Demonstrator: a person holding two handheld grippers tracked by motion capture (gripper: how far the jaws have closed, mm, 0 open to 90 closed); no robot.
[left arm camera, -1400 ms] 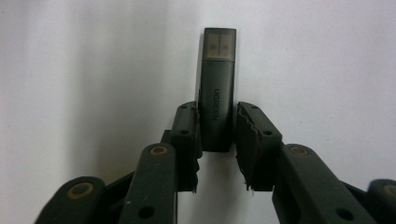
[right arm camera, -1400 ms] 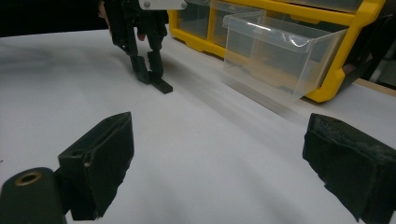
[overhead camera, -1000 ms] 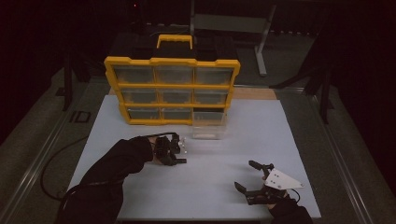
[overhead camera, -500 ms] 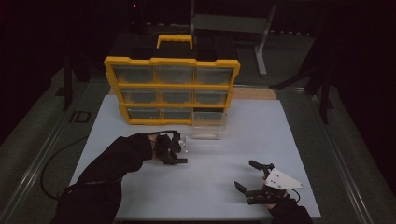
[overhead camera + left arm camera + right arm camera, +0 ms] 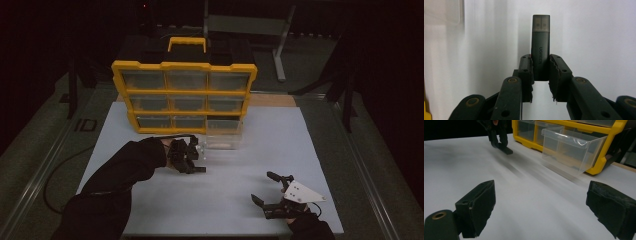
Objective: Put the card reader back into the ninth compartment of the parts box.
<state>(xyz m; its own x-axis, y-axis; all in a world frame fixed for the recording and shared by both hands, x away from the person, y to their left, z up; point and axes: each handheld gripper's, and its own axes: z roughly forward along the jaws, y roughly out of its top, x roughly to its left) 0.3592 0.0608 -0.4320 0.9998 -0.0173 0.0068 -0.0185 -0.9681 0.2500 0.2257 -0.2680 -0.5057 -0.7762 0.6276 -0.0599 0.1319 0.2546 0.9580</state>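
left gripper point(image 5: 192, 159) | went up a little off the white table point(image 5: 150, 130) | small dark grey USB stick point(image 5: 540, 47) rose with it

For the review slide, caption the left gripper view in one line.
Left gripper clamps a dark USB stick upright between its jaws above the white table.

1. The left gripper point(image 5: 192, 159) is held left of centre, its jaws clamped on a dark USB stick point(image 5: 540, 47), the sleeved forearm reaching in from the near left.
2. The right gripper point(image 5: 265, 187) rests near right, jaws spread wide.
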